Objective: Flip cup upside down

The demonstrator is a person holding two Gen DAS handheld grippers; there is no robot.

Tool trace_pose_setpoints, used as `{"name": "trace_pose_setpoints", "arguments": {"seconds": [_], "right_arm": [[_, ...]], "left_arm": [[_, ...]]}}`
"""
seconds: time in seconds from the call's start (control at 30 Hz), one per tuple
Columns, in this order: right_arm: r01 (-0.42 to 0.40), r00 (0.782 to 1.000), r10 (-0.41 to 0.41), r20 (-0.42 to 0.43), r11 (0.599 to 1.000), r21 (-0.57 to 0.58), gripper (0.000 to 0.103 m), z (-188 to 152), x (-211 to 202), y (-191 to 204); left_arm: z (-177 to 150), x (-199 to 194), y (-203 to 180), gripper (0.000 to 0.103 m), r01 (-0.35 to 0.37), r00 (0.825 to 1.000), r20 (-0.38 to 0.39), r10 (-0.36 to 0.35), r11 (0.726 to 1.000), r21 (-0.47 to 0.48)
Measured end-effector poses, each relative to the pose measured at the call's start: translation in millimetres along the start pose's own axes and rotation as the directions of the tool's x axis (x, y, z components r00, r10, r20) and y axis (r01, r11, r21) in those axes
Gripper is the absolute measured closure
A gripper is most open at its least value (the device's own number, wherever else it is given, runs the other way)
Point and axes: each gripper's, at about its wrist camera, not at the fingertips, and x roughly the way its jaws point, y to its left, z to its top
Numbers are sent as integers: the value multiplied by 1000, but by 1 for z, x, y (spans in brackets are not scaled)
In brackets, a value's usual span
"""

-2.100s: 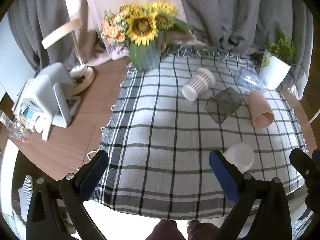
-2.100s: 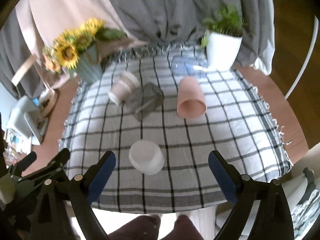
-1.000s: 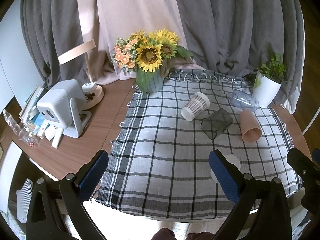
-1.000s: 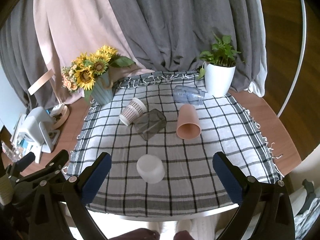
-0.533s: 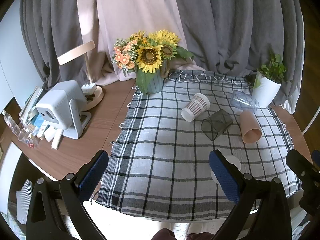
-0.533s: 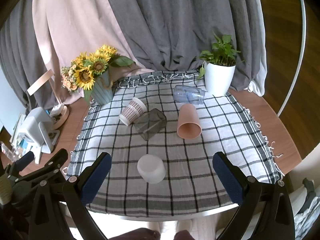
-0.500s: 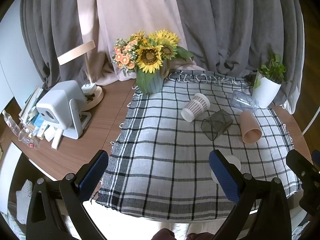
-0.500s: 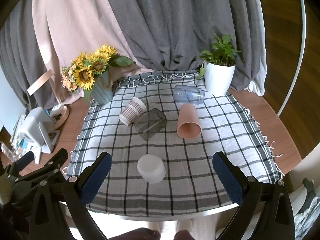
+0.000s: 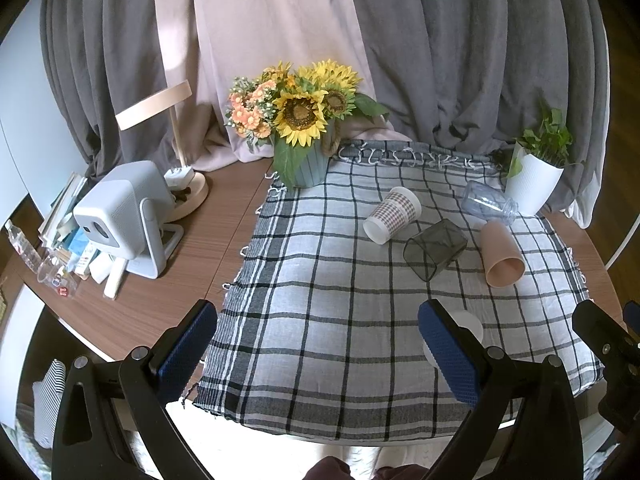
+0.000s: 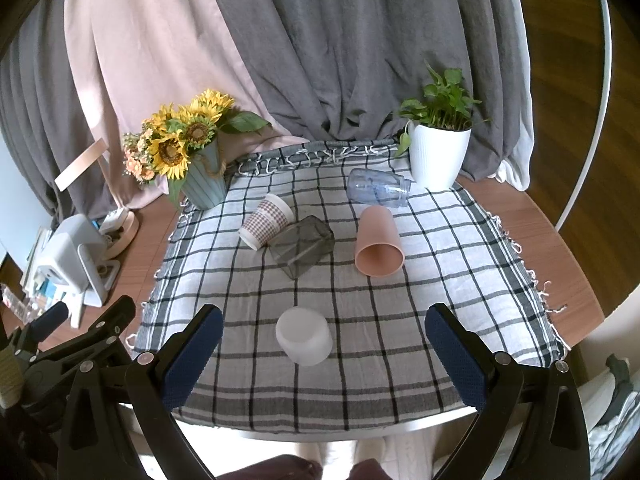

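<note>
From the left wrist, our own finger hides most of the white cup (image 9: 469, 322); only its upper edge shows behind the blue pad. From the right wrist we see it whole (image 10: 304, 341), standing mouth-down on the near part of the checked cloth (image 10: 440, 280), apart from everything else. The right gripper's black frame is cut off at the right edge of the left view, and the left gripper's frame at the lower left of the right view. The clear jar (image 10: 378, 187) is hard to read against the cloth; it lies on its side just beside the white planter (image 10: 438, 158).

Further back, the checked cup (image 10: 266, 222), the dark cup (image 10: 302, 246) and the pink cup (image 10: 378, 246) all lie on their sides; the checked and dark cups look to be touching, the pink one lies apart.

Our left gripper (image 9: 318, 344) hangs spread wide and empty above the cloth's near edge. Our right gripper (image 10: 322, 354) is likewise spread wide, gripping nothing, with the white cup between its fingers in view but not touched.

Against half a second ago we find nothing shifted. Against two seconds ago, both grippers have drawn back and up: more curtain and table show, and the cups look smaller.
</note>
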Motion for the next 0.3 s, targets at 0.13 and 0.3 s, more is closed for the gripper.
{"name": "trace_pose_setpoints", "arguments": {"seconds": [0.13, 0.3], "right_arm": [[0, 1000, 0, -2, 1000, 1, 1, 0, 1, 0], [0, 1000, 0, -2, 1000, 2, 1, 0, 1, 1]], "left_arm": [[0, 0, 0, 0, 4, 1000, 0, -4, 1000, 1], [1, 4, 1, 0, 6, 1000, -4, -6, 1000, 1]]}}
